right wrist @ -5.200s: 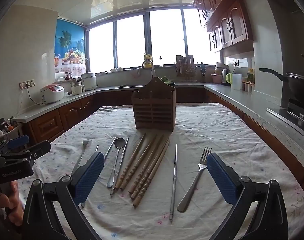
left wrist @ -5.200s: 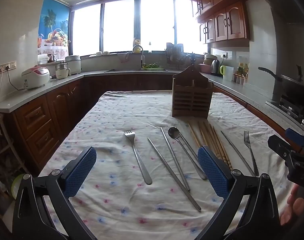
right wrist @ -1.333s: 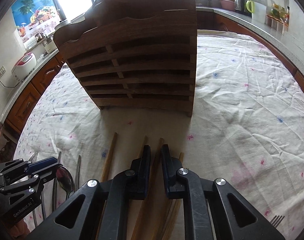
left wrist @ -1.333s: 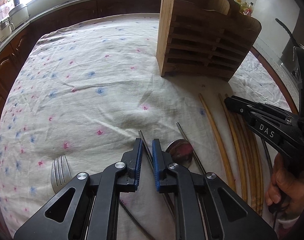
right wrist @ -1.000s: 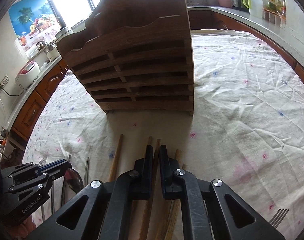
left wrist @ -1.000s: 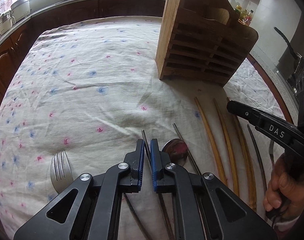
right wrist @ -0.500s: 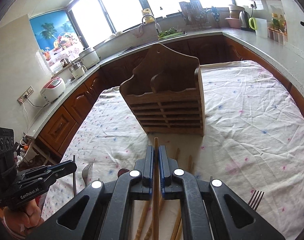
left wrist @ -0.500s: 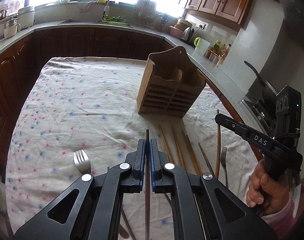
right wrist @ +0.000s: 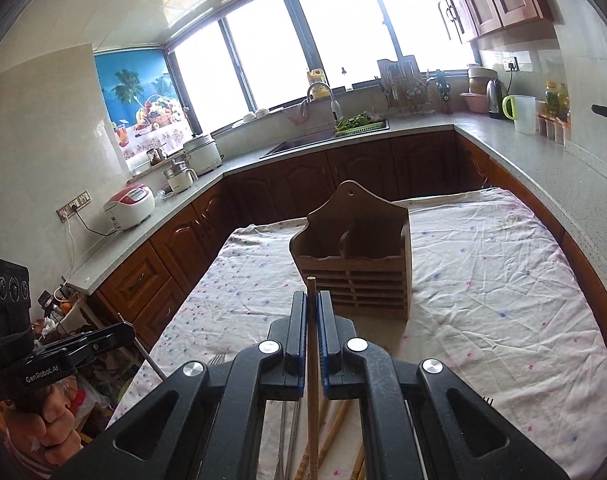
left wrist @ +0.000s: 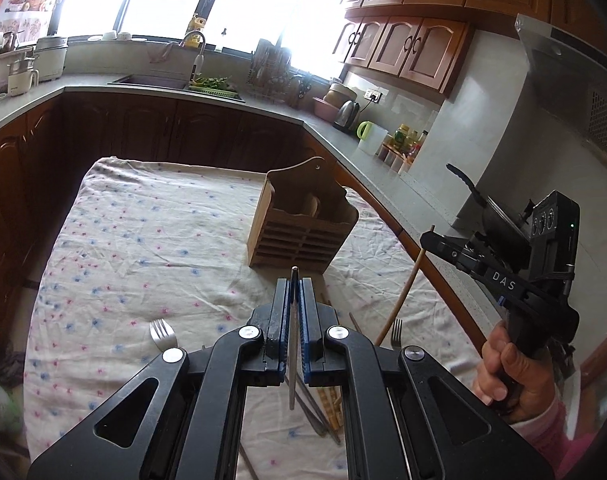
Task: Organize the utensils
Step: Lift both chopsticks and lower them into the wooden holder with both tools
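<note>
L gripper (left wrist: 294,294) is raised above the table w/ its blue pads pressed together on a metal chopstick (left wrist: 292,344). The stick runs straight along the fingers, its tip poking out just past them and its lower end hanging free over the cloth. R gripper (right wrist: 311,308) does likewise, clamped tight on a wooden chopstick (right wrist: 312,364) that sticks up a bit beyond the pads and slopes down below the frame. In the left wrist view the same wooden stick shows as a long slanted rod held off the table, gripped near its top end by the R tool on the right side.

Wooden utensil holder (left wrist: 303,224) stands upright on the floral tablecloth (left wrist: 143,240), ahead of both tools and apart from them. It has a tall arched back, a slatted front and a divider making two compartments. Neither held stick is in it yet.

On the cloth, per the left wrist view: one fork (left wrist: 162,333) lies just left of the L tool, and a second fork (left wrist: 396,330) lies on the right near the wooden stick. More wooden chopsticks (right wrist: 335,428) and other metal pieces lie beneath the grippers, partly hidden by the frames, so exact count cannot be told.
</note>
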{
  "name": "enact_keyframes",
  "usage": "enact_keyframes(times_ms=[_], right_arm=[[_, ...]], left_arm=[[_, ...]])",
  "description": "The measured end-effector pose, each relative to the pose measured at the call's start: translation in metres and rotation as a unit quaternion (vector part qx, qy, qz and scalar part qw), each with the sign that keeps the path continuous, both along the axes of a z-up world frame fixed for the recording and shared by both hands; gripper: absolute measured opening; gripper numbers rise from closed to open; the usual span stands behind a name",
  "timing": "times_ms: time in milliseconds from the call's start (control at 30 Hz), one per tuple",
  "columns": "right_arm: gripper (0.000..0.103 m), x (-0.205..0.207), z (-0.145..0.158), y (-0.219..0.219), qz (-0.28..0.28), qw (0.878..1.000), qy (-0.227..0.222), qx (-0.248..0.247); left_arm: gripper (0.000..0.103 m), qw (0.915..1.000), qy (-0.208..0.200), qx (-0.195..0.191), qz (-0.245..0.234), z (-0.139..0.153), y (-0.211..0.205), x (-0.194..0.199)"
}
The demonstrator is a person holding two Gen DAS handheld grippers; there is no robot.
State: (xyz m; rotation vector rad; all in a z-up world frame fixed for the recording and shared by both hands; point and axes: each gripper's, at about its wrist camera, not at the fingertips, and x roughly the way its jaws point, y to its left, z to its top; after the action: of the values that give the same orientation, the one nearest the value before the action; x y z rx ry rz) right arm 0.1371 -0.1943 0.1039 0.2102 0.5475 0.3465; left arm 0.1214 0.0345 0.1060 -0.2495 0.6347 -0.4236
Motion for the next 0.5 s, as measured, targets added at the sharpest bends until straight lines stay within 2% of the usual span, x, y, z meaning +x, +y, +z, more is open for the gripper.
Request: enact_keyframes(times_ms=[500], right_arm=[[0.005, 0.010, 0.023, -0.017, -0.022, 0.999, -0.036, 0.006]], left_arm=[[0.003, 0.9987, -0.046, -0.013, 0.015, 0.028, 0.005, 0.013]])
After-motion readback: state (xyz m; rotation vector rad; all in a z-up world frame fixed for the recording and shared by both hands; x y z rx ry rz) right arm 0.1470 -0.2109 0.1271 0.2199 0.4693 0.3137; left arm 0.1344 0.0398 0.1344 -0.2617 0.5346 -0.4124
